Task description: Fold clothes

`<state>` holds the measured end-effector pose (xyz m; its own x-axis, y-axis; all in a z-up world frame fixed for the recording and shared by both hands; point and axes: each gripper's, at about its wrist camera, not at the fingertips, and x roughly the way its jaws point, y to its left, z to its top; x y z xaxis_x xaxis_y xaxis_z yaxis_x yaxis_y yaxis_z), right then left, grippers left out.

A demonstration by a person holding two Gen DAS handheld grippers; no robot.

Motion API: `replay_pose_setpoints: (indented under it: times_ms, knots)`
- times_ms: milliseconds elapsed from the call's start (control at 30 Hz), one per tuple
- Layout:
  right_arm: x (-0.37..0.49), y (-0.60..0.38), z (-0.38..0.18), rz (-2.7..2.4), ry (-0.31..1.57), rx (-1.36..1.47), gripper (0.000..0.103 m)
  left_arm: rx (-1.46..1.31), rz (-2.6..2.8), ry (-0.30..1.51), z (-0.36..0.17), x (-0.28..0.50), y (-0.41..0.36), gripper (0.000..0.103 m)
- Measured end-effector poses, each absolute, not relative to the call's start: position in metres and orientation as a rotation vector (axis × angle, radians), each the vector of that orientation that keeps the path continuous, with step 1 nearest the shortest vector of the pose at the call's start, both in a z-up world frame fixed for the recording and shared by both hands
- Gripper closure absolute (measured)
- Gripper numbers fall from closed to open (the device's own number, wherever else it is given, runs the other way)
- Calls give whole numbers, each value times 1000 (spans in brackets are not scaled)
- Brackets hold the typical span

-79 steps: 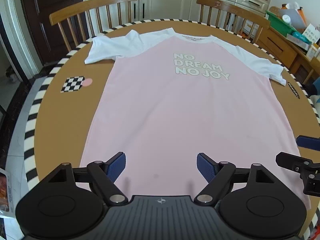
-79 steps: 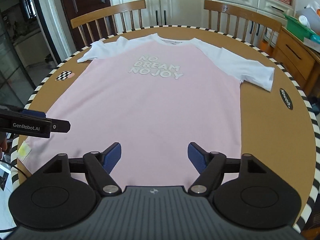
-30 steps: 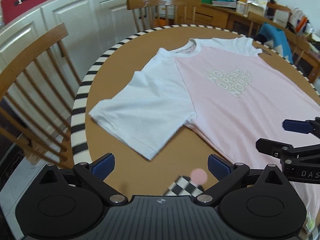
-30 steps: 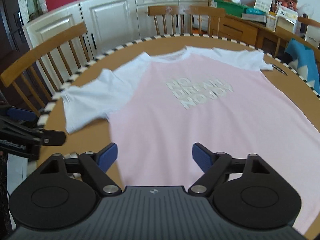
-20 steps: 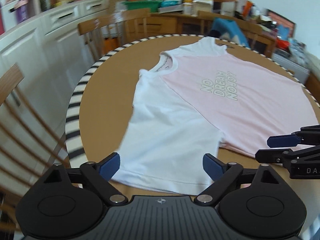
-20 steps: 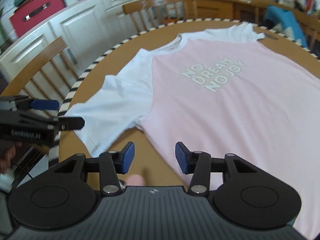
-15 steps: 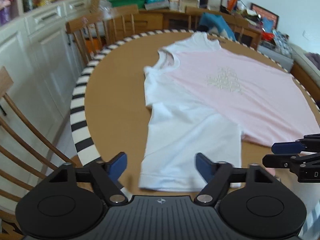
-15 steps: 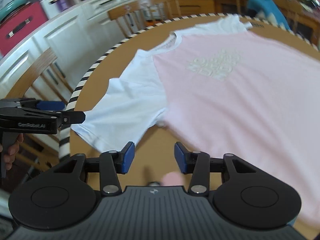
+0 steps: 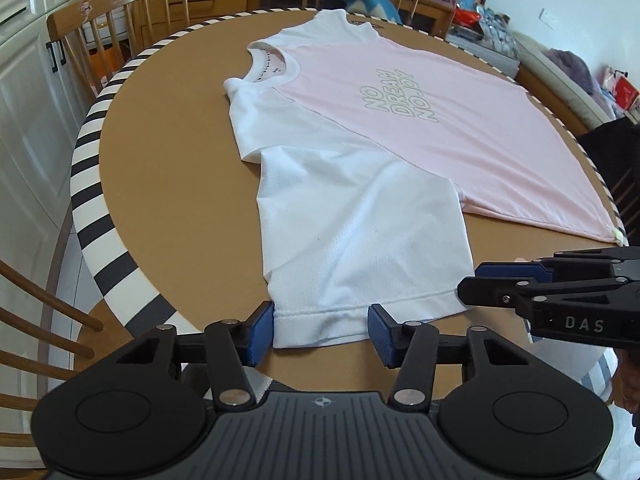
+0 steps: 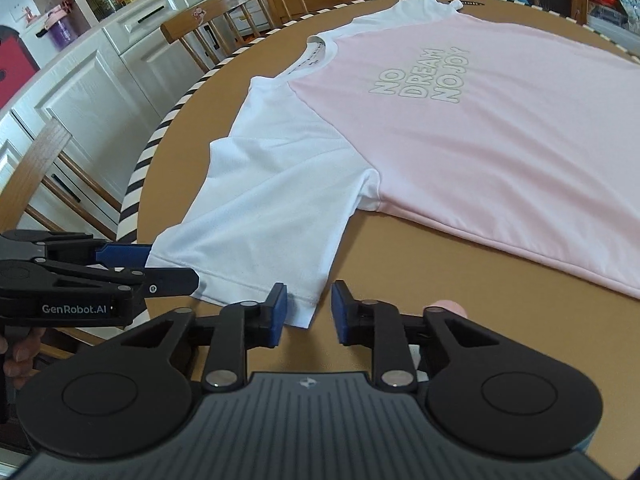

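The pink cotton T-shirt with white raglan sleeves (image 9: 420, 120) lies flat, print side up, on the round brown table with a black-and-white striped rim (image 9: 168, 184). Its near white sleeve (image 9: 352, 240) stretches toward both cameras, hem closest to the table's edge.

The left gripper (image 9: 322, 334) has its blue-padded jaws well apart, straddling the sleeve hem: the left pad touches the hem's outer corner, the right pad sits just beside the cloth farther along the same edge. Nothing is clamped.

The right gripper (image 10: 308, 316) has its jaws parted more narrowly, set at the sleeve's other hem corner; the left pad touches the fabric, the right pad stands on bare table just beside it. It grips nothing.

A wooden spindle-back chair (image 9: 120, 12) stands behind the table.
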<state>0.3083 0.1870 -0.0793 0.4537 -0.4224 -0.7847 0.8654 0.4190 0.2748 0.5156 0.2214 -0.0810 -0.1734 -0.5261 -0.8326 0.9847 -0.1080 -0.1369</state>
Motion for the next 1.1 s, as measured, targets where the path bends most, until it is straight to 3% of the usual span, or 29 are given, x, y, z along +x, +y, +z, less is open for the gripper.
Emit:
replay_pose_setpoints:
  times_ms: [67,100,133,167,300,733,1100]
  knots:
    - [314,192,-79,-902,717,692,81,746,-1593,853,-81,515,221,57]
    - [316,193,-79,-903,731,671,92,748,-1597,851,-81,514,222,69]
    - [316,194,-79,-899,733,676,95,746,-1597,859,-81,514,221,77]
    - [315,194,-79,-893,733,687,96,742,-1596,872,-81,515,221,94]
    - [311,195,-75,-897,716,739,100,706,-1592,935,-81,518,225,96]
    - [290,198,-52,-896,635,842,99,657,-1651,903,-49,520,242,96]
    - [266,131,-21,-879,496,1008,99,647,-1628,852,-1,502,165,96]
